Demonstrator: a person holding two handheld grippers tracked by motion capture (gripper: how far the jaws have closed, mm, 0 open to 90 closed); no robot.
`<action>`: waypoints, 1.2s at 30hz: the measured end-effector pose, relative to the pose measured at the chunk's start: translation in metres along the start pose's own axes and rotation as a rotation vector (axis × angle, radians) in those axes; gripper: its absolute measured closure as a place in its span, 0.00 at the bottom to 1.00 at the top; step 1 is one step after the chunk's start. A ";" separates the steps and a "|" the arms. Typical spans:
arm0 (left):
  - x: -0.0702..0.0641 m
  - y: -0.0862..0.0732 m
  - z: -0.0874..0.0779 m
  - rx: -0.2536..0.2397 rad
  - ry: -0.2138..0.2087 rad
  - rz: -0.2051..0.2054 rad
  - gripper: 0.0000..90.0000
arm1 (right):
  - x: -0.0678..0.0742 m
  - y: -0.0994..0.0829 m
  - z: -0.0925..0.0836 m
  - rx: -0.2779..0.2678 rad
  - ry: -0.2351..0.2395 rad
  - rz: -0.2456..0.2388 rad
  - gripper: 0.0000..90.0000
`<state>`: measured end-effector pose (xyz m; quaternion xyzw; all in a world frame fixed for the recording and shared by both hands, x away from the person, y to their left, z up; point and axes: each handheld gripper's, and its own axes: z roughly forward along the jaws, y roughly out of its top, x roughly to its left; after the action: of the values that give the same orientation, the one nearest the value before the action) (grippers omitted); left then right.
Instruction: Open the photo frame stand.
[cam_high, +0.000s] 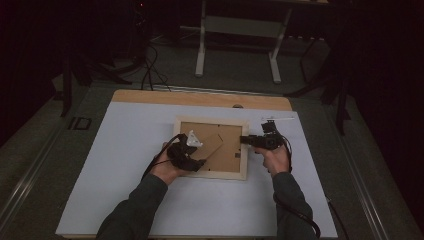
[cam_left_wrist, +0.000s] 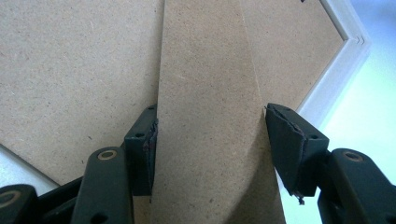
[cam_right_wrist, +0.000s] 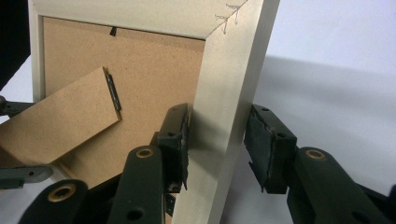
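**Frame face down, easel leg between the left jaws**

Left gripper (cam_left_wrist: 210, 140): jaws spread either side of the fibreboard easel leg (cam_left_wrist: 208, 93). One pad lies at the leg's edge, the other stands just off the opposite edge; no clear pinch visible. Leg runs straight out from between the jaws, over the backing board (cam_left_wrist: 70, 70).

Right gripper (cam_right_wrist: 217, 140): jaws straddle the pale frame rail (cam_right_wrist: 229, 93). Inner pad is against the rail's inside edge; outer pad stands apart, gap visible. Not yet a firm clamp, as far as I can judge.

Outward: picture frame (cam_high: 212, 172) lies back up on the white counter (cam_high: 125, 200), between both grippers, left gripper (cam_high: 192, 150) over the back, right gripper (cam_high: 252, 141) at the side rail.

Handling, judged: leg is thin, stiff, light board, hinged by a small metal clip (cam_right_wrist: 113, 95); likely to crease or tear at the hinge if forced. Take it by the long edges near the free end. Rail is rigid, smooth, possibly slippery; grip squarely across its width to steady the frame.
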<state>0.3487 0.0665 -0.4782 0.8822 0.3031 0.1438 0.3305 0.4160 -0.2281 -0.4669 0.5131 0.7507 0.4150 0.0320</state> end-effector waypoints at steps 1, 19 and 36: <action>0.000 0.001 0.000 -0.001 0.003 0.003 0.48 | 0.000 0.000 -0.001 -0.005 -0.005 -0.006 0.67; 0.014 0.001 -0.012 -0.037 -0.137 -0.067 0.61 | 0.011 0.003 -0.012 -0.070 -0.035 -0.076 0.69; 0.013 0.008 -0.011 -0.071 -0.092 -0.079 0.71 | 0.015 0.000 -0.024 -0.151 -0.074 -0.130 0.69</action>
<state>0.3577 0.0755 -0.4637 0.8629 0.3169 0.1004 0.3807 0.3976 -0.2304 -0.4462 0.4745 0.7473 0.4481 0.1253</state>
